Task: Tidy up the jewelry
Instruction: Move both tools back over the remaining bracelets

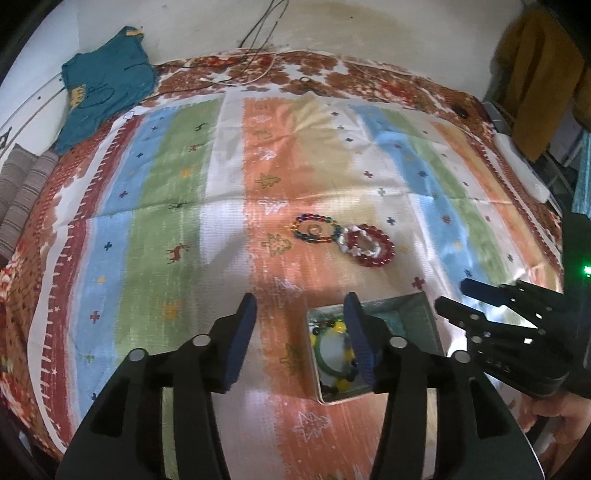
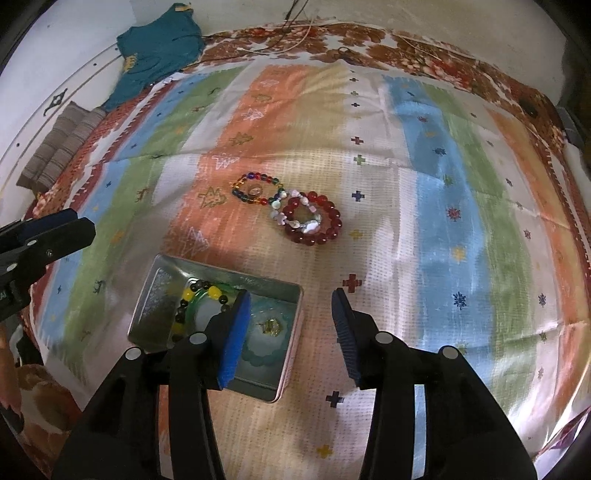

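An open metal tin (image 2: 166, 273) (image 1: 410, 310) lies on the striped cloth. It holds a green bangle (image 2: 195, 306), a yellow-and-black bead bracelet (image 2: 188, 293), a pale blue bracelet (image 2: 266, 354) and a small gold piece (image 2: 271, 326). Farther out on the cloth lie a multicolour bead bracelet (image 2: 255, 176) (image 1: 297, 230) with a small ring (image 2: 255, 191) inside it, a red bead bracelet (image 2: 334, 225) (image 1: 388, 247) and a white pearly bracelet (image 2: 310, 225) (image 1: 347, 245). My left gripper (image 1: 299, 310) hangs open at the tin's left edge, holding nothing. My right gripper (image 2: 291, 301) is open over the tin's right edge, also holding nothing.
A teal garment (image 1: 107, 85) and cables (image 1: 258, 29) lie at the far edge of the bed. Striped cushions (image 1: 22, 192) sit at the left, a white power strip (image 1: 524, 170) at the right, and a mustard garment (image 1: 535, 74) hangs beyond it.
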A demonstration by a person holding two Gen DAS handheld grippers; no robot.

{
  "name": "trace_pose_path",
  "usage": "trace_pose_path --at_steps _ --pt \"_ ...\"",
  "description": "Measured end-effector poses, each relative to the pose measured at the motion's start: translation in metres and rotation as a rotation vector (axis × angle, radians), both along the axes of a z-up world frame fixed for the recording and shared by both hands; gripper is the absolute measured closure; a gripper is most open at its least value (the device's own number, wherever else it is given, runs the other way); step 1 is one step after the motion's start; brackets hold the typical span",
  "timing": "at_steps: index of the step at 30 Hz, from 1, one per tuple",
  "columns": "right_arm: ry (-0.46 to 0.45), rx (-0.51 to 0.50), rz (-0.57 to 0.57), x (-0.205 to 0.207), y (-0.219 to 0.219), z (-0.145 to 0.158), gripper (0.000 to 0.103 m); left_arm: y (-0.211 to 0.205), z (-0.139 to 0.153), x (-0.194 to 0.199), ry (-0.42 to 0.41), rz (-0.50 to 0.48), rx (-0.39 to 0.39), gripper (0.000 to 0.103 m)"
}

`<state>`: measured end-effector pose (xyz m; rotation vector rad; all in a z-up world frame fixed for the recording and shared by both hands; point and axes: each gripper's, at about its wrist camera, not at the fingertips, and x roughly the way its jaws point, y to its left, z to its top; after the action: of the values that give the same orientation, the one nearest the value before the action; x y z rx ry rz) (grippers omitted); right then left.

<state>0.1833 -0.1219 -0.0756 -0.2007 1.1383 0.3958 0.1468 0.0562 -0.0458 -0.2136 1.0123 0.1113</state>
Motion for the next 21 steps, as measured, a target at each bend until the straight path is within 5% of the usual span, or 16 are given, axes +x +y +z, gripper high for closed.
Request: trace_pose_path --at_steps 13,21 --pt "-0.012 0.000 -0.033 0.021 -0.004 0.000 0.038 0.012 -0.009 0.030 0.006 0.038 0.041 0.028" --pt "0.002 -0.009 -0.036 0.036 0.002 -0.007 0.037 0.014 -0.020 0.051 0.035 0.033 0.071 0.024"
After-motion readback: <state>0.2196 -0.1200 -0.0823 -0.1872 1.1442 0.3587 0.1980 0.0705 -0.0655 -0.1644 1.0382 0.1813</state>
